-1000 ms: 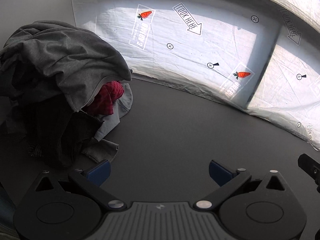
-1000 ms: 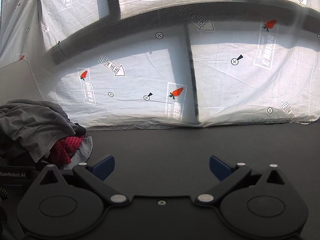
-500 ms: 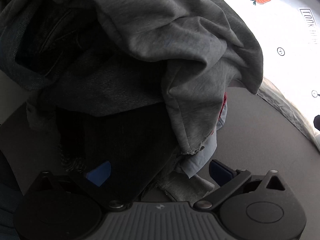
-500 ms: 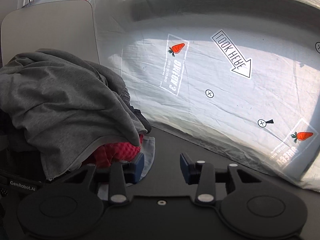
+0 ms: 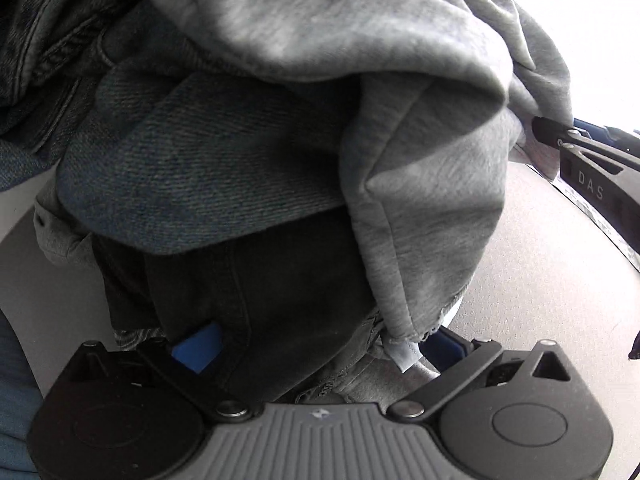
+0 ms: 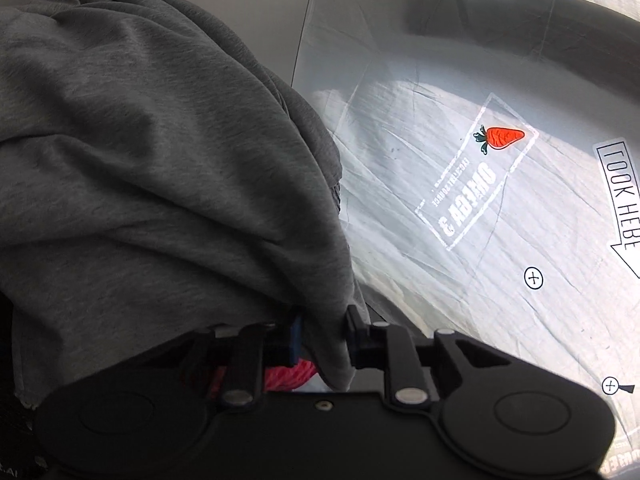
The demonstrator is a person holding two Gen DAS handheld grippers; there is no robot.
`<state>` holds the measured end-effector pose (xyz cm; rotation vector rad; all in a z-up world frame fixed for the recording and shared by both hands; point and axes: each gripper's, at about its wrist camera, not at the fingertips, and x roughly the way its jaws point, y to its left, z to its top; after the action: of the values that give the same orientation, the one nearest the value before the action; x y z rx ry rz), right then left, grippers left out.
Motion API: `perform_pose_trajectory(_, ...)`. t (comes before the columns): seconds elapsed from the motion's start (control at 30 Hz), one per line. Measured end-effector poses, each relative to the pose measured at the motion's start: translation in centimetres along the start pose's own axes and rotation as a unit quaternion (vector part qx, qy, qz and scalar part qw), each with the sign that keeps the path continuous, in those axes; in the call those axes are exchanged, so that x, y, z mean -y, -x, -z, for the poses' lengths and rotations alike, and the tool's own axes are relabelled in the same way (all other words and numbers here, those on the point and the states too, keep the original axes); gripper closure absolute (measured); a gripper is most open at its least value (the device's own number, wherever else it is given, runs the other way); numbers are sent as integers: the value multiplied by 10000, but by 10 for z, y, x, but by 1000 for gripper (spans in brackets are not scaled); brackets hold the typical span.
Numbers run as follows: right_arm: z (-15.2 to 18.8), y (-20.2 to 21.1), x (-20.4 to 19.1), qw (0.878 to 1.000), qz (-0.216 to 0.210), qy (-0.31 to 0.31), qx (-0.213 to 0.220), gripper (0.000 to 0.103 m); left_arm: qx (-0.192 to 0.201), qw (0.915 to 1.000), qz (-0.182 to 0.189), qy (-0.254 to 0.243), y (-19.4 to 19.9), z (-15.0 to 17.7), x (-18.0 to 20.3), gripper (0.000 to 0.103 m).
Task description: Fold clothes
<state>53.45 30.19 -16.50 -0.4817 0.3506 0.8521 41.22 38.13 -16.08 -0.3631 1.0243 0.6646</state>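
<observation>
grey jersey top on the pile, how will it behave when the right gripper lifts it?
Likely floppy: the grey jersey top drapes in soft folds over the clothes pile. Probably light, thin knit. The right gripper pinches only its edge, so the rest should trail and may drag the red garment beneath.

The sweatshirt (image 5: 400, 40) lies on top of the clothes pile (image 5: 224, 184) on the tabletop (image 5: 540, 272); jeans (image 5: 192, 160) sit beneath it, apparently over another garment (image 5: 288, 300).
</observation>
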Motion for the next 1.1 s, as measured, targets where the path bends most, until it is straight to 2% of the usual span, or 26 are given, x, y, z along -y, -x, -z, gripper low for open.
perform_pose_trajectory(0.17,9,36,13,9994,43,-340,107,102,137,9998,88,84,23,4,1,0)
perform_pose_trajectory(0.37,25,99,41,9962,563,-550,372,102,296,9995,78,-37,56,20,17,0)
perform_pose_trajectory(0.57,49,177,59,9916,954,-468,744,103,585,9979,171,-236,110,53,50,0)
perform_pose_trajectory(0.73,83,255,71,9800,1686,-168,1041,103,833,9956,308,-284,162,85,76,0)
perform_pose_trajectory(0.87,127,335,107,9621,2471,-368,1096,103,1041,9925,533,-353,206,148,103,0)
perform_pose_trajectory(0.9,137,354,116,9565,2665,-418,1109,103,1092,9912,623,-415,206,160,106,0)
perform_pose_trajectory(1.0,186,418,171,9251,3657,-594,825,103,1158,9876,830,-655,214,193,125,0)
perform_pose_trajectory(1.07,224,458,207,8975,4306,-859,427,103,1144,9850,968,-857,229,220,148,0)
perform_pose_trajectory(1.1,246,480,226,8766,4685,-1086,179,103,1112,9838,1056,-933,230,231,158,0)
